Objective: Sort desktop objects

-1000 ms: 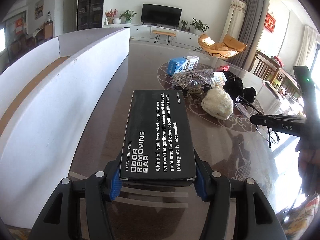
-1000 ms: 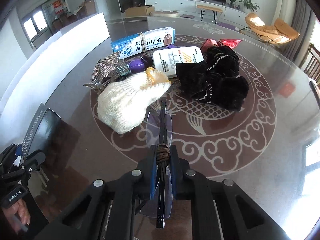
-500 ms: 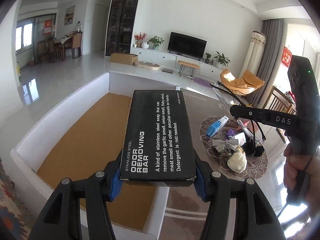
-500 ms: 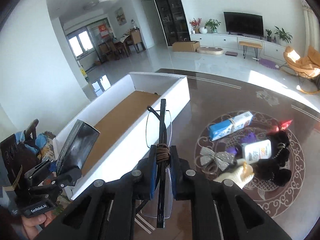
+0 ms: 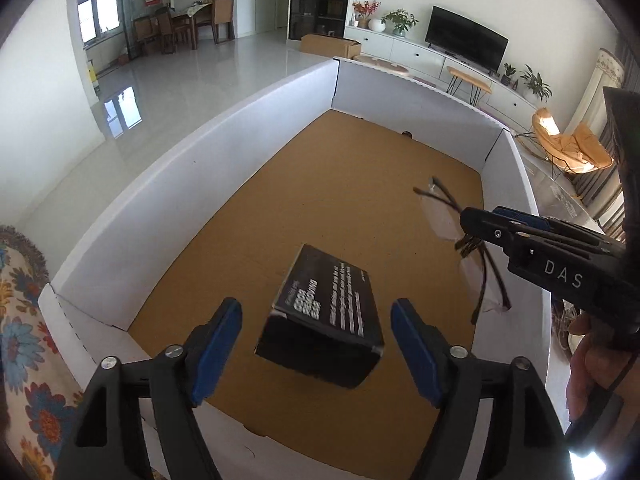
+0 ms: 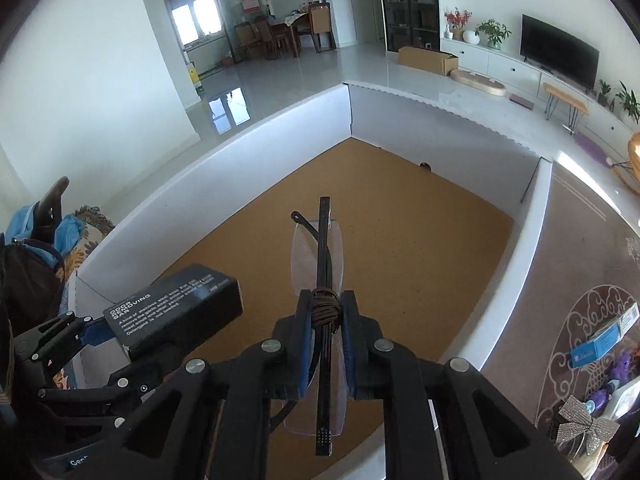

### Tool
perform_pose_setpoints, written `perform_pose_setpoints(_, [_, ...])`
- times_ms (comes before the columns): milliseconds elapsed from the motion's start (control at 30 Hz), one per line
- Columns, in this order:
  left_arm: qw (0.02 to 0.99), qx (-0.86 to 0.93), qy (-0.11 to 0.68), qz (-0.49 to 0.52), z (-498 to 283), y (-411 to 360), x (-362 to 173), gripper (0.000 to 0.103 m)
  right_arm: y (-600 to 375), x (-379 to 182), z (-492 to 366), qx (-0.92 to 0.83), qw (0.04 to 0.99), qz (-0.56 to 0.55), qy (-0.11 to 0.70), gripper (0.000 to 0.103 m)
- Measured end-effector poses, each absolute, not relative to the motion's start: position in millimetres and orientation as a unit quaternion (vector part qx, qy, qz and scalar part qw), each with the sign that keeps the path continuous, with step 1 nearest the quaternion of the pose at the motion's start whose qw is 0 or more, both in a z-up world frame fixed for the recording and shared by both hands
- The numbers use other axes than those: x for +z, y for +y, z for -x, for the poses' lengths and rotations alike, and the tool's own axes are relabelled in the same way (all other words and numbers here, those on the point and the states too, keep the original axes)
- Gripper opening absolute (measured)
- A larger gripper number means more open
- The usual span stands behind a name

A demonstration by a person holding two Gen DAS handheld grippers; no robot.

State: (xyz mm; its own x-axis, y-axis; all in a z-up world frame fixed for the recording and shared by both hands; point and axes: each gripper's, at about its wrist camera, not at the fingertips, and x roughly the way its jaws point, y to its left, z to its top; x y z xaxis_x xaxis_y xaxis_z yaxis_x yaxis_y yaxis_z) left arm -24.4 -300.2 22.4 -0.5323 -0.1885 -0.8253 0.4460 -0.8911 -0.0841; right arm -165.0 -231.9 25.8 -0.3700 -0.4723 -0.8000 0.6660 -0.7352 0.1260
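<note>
Left gripper (image 5: 316, 344) opening wide — black box (image 5: 326, 314) loose between its fingers; right gripper (image 6: 325, 344) opening, glasses (image 6: 320, 280) between narrow fingers.

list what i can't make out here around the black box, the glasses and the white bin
- Black box: small print is motion-blurred in the left wrist view; whether it has landed on the bin floor is unclear.
- Folded glasses: whether the opening right hand-held gripper still pinches them is unclear; the lower lens is behind its fingers.
- White bin: near wall is hidden behind the opening left hand-held gripper.
</note>
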Motion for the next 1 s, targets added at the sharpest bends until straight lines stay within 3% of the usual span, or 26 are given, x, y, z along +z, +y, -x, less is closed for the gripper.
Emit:
perform_pose_setpoints(33, [0.186, -0.866, 0.145, -0.44, 23.6, -299.0, 22.7, 0.091, -228.0, 25.1, 166.7, -0.825, 0.339, -0.441, 0.104, 0.05])
perform_pose_setpoints(67, [0.188, -0.869, 0.142, -0.436, 23.2, -296.9, 23.5, 0.091, -222.2, 26.9, 167.0, -0.832, 0.333, -0.432, 0.097, 0.071])
perform_pose_setpoints(100, [0.192, -0.87, 0.137, -0.432, 22.9, -294.3, 24.9, 0.091, -214.1, 31.6, 166.2, -0.842, 0.329, -0.419, 0.089, 0.078])
perform_pose_setpoints(267, [0.193, -0.891, 0.121, -0.393, 15.4, -273.7, 45.1, 0.091, -164.8, 59.1, 159.3, -0.863, 0.332, -0.376, 0.059, 0.08])
perform_pose_setpoints(367, [0.164, -0.911, 0.122, -0.357, 5.4, -245.2, 64.9, 0.091, -121.5, 71.4, 146.5, -0.879, 0.325, -0.345, 0.052, 0.09])
perform_pose_setpoints(633, [-0.005, -0.944, 0.098, -0.316, -11.9, -116.6, 99.2, 0.093, 42.3, 44.8, 93.6, -0.915, 0.226, -0.325, 0.08, 0.095])
perform_pose_setpoints(700, [-0.047, -0.94, 0.096, -0.324, -14.0, -85.4, 90.2, 0.103, 95.5, 26.4, 85.7, -0.913, 0.189, -0.358, 0.055, 0.095])
perform_pose_setpoints(867, [-0.09, -0.91, 0.076, -0.398, 0.6, -22.7, 28.6, 0.103, 199.6, -21.8, 70.3, -0.896, 0.072, -0.436, 0.029, 0.095])
perform_pose_setpoints(1000, [-0.078, -0.889, 0.047, -0.448, 24.7, 3.6, -24.9, 0.103, 224.5, -34.0, 64.7, -0.896, 0.043, -0.438, 0.063, 0.095])
